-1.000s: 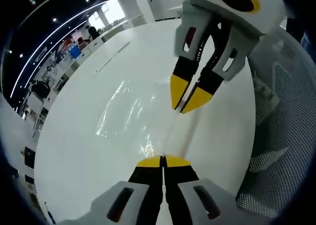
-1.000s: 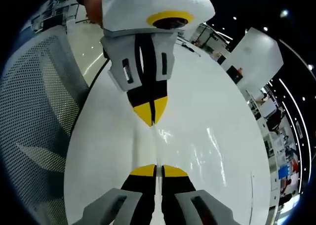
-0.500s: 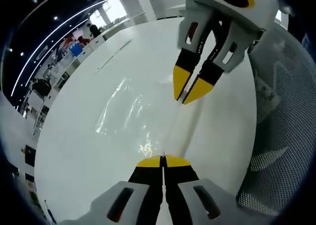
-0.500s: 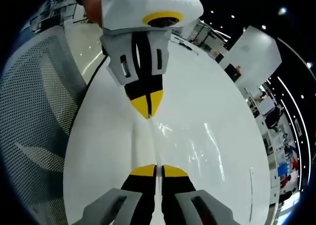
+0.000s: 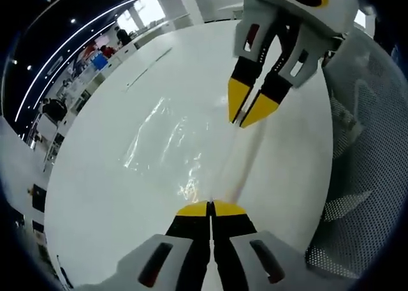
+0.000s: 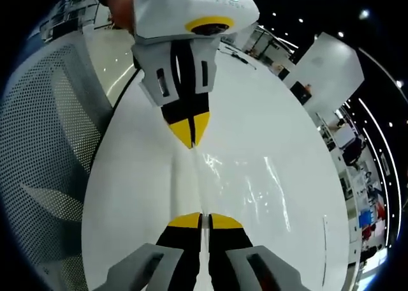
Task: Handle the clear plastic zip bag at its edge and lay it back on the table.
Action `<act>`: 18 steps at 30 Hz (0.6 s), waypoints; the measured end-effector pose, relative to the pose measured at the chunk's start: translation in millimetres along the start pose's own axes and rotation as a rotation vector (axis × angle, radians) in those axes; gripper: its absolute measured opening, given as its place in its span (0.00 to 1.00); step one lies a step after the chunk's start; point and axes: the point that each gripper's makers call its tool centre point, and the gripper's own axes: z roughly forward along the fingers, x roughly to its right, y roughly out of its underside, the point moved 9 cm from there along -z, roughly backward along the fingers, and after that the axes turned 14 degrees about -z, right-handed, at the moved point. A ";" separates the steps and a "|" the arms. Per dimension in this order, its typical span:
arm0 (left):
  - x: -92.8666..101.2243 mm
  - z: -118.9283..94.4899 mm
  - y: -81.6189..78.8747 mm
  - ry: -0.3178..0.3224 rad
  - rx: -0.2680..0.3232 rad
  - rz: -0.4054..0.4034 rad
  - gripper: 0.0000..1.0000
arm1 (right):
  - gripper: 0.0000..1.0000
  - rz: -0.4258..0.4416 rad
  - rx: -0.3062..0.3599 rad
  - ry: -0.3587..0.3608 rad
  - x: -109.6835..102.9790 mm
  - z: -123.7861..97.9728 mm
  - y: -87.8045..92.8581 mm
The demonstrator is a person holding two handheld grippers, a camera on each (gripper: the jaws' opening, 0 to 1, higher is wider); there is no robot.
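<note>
My left gripper (image 5: 210, 206) and right gripper (image 6: 200, 218) both pinch the zip bag (image 5: 167, 141) at its edge; it looks light, limp, slippery.

Around my two grippers the white table (image 5: 115, 195) lies bare and open on the far side. A mesh chair (image 5: 370, 176) crowds its near edge, just beside my hands.
</note>
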 end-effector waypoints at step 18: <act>1.9 -0.6 4.9 -0.008 -0.031 0.021 0.00 | 0.00 0.007 -0.005 -0.014 -3.1 0.9 1.3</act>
